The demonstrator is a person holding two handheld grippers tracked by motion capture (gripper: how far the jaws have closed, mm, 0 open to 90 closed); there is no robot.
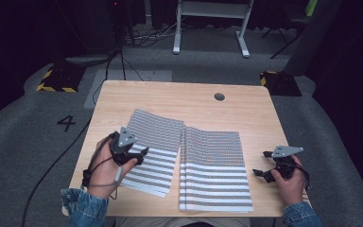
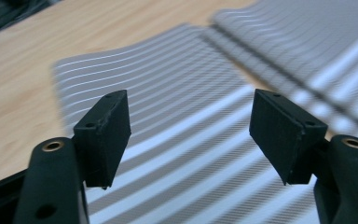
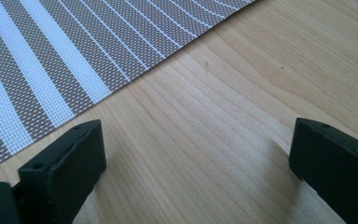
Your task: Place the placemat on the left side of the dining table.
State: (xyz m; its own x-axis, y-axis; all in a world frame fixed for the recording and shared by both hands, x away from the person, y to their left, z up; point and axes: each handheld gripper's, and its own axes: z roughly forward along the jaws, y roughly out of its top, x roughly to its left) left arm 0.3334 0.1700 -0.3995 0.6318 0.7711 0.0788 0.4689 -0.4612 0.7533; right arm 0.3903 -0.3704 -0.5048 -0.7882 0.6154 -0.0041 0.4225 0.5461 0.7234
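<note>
Presently, two striped woven mats are catalogued on a light wooden bench [image 1: 246, 101], side by side and touching along their inner edges.

Item one: left mat [image 1: 153, 144], grey-brown with white stripes, fine at the far end and broad at the near end, laid at a slight angle, apparently as a stack of several layers whose edges are seen at the near corner. The left gripper [image 1: 142, 155] is held in the person's left hand [image 1: 105, 168] over the near left part of this mat; its jaws are seen wide apart, nothing is held between them, and whether the mat is touched cannot be told.

Item two: right mat [image 1: 213, 168], same pattern, laid squarely, its near edge close to the bench's front edge, layered edges visible along its left side.

Item three: right gripper [image 1: 261, 163], held in the right hand [image 1: 289, 182] just beside the right edge of the right mat, over bare wood. Its jaws are spread wide and empty, pointed toward the mat.

Also noted: a round cable hole [image 1: 219, 96] near the far edge of the bench.
</note>
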